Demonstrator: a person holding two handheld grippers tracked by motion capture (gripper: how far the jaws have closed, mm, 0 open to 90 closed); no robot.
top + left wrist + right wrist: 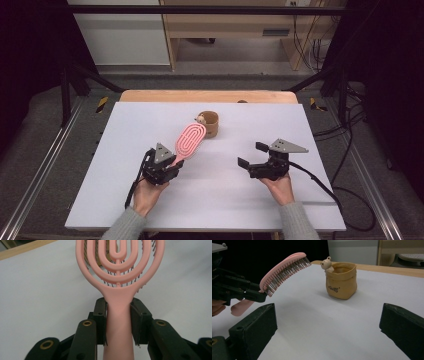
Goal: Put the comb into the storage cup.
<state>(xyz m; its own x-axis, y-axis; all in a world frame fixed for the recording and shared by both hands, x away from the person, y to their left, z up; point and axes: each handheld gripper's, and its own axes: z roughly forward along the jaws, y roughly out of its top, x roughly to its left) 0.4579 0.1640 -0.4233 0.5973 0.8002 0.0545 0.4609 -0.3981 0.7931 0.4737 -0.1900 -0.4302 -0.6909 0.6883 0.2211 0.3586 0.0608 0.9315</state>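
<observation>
Small dark print on tan pouch, too blurry to read.

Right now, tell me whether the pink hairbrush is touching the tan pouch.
Apart. In the right gripper view the hairbrush is held raised in the left gripper, with bare table between its bristles and the pouch.

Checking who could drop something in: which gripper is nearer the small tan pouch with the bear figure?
Left. The left gripper holds the pink hairbrush, whose head reaches almost to the tan pouch. The right gripper sits open, farther off to the pouch's right.
</observation>
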